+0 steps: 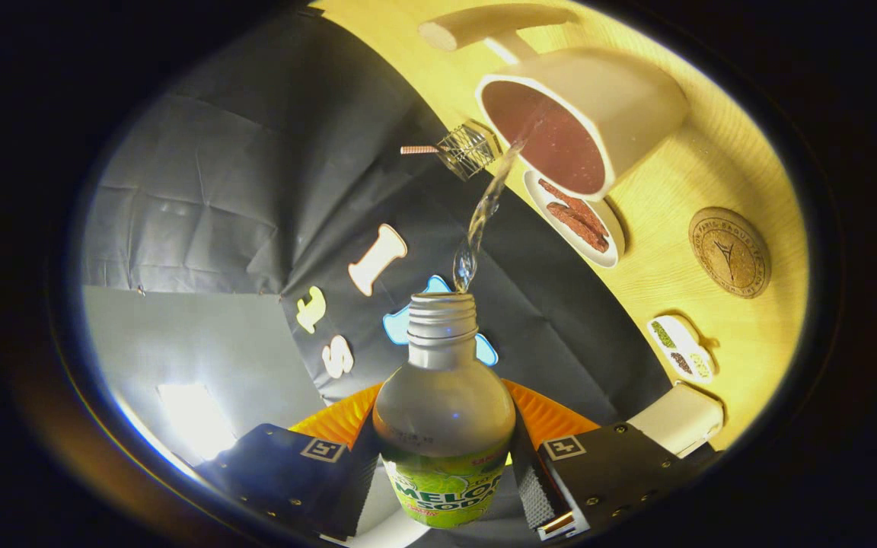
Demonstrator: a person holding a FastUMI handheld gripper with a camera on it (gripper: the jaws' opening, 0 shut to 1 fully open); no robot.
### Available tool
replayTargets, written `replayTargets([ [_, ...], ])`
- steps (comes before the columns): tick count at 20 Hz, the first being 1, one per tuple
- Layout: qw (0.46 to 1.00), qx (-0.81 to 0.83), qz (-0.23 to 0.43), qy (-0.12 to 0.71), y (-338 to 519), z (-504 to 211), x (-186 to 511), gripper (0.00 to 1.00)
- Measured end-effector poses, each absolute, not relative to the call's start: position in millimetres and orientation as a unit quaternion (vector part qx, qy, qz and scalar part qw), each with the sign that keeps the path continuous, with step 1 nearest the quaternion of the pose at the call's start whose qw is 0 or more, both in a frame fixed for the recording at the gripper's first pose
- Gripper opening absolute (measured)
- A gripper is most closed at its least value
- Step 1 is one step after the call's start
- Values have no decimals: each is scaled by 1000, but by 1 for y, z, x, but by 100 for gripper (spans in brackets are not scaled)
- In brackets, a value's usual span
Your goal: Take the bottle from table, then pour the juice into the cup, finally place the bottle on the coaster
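My gripper (444, 464) is shut on an uncapped silver bottle (443, 396) with a green label, held between the two fingers and tipped over. A thin stream of clear juice (484, 209) runs from the bottle's threaded mouth into the white cup (621, 95) beyond the fingers. The cup has a dark brownish inside and a handle, and it stands on the yellow wooden table (735, 152). A round cork coaster (729, 252) lies on the table beside the cup, apart from it.
A small white plate with brown snack pieces (575, 219) sits between cup and coaster. A white dish of spices (682, 348), a white block (678, 418), a wire basket with a handle (469, 149) and a pale wooden piece (492, 23) are also on the table.
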State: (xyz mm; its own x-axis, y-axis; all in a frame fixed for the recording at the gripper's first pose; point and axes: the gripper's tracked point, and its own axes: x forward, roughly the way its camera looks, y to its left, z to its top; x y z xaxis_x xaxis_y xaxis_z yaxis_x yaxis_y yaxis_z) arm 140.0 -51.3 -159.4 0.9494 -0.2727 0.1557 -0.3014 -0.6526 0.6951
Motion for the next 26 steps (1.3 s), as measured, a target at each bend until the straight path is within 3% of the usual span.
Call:
replayTargets([
  [13,348,920,10,-180,-66,-152,143,78],
  [26,376,914,-11,-154,-66,-186,146,78],
])
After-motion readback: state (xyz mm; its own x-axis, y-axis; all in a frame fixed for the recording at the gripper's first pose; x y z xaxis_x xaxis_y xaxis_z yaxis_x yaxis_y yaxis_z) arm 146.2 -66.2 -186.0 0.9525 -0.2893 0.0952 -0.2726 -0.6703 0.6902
